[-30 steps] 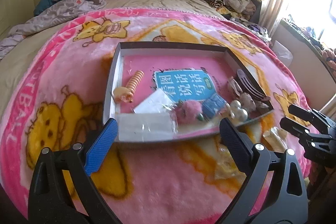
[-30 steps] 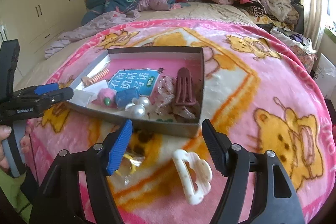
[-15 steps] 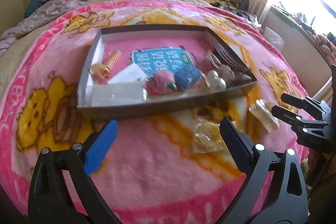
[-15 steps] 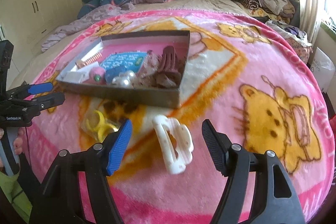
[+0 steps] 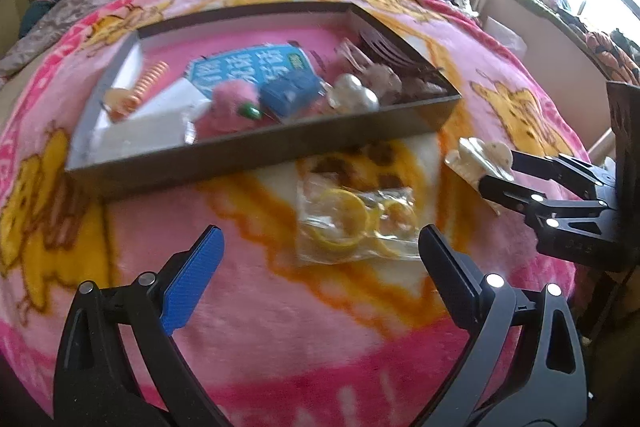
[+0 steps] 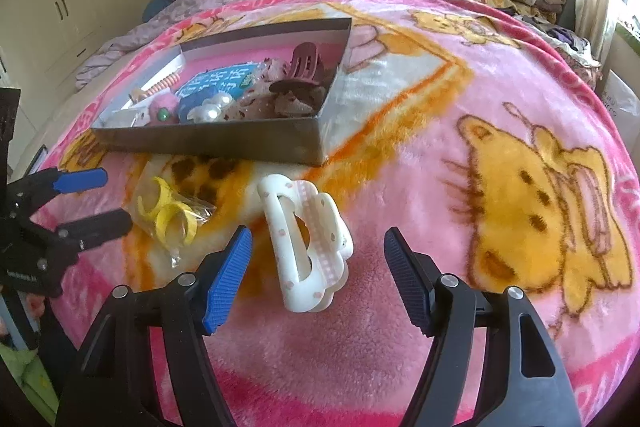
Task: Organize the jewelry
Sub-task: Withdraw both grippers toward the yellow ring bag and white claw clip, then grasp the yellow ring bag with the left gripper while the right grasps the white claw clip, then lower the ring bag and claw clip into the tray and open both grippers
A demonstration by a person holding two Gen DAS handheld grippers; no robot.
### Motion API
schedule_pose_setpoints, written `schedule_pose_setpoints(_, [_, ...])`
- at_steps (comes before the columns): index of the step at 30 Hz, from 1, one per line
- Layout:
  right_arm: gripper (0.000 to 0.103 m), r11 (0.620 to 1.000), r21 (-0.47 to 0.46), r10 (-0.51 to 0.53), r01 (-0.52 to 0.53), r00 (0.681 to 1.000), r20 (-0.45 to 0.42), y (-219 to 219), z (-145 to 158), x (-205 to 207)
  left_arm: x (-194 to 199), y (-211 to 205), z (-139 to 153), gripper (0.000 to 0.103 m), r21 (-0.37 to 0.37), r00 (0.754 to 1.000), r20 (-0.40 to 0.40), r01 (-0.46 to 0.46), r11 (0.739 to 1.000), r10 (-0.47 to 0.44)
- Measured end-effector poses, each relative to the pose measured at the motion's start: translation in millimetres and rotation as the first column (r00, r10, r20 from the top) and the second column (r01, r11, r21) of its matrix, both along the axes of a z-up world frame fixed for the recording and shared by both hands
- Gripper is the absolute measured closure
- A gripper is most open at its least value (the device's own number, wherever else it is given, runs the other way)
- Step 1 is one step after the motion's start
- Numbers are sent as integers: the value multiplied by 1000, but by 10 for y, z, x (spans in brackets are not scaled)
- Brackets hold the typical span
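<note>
On the bed's blanket (image 6: 440, 307), before the box (image 6: 224, 143), both grippers' jaws gape empty: the right gripper (image 6: 318, 277), jaws just narrowing, straddles the white clip (image 6: 304, 247); next, clamp it.

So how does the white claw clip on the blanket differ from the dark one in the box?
The white claw clip lies loose on the pink blanket, outside the box; the dark claw clip sits inside it among other pieces. The white one is pale with pink dots; the dark one is plain brownish-maroon. Both are toothed plastic hair claws, ungripped.

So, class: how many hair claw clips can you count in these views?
2. A white claw clip lies on the blanket between the right gripper fingers; a maroon claw clip sits inside the tray. Others may be hidden.
</note>
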State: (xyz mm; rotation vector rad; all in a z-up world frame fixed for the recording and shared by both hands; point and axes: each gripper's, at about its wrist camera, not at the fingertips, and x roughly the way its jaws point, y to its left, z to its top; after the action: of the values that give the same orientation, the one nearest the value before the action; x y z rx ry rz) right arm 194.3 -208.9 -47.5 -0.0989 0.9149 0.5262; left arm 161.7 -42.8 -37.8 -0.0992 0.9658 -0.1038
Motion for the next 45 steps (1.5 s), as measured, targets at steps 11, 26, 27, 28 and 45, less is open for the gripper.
schedule_pose_setpoints(11, [67,998,48,30,-30,1000,-2,-65,-3,20,167,-259,-235,10,50,999,-29,15,999,-14])
schedule_pose_setpoints(26, [67,990,119,66,-72,996,60,108,395,-70,28,142,169,34,3,998,51,-28,1000,28])
schedule_pose_setpoints(27, [67,990,117,72,-80,995,68,151,435,-65,19,187,206,34,-2,998,57,-35,999,35])
schedule_pose_setpoints(28, [67,990,115,77,-85,994,72,183,458,-58,18,275,266,34,-4,996,69,-52,999,52])
schedule_pose_setpoints(45, [67,990,64,121,-130,985,119,902,675,320,191,1236,537,34,-13,968,118,-222,975,222])
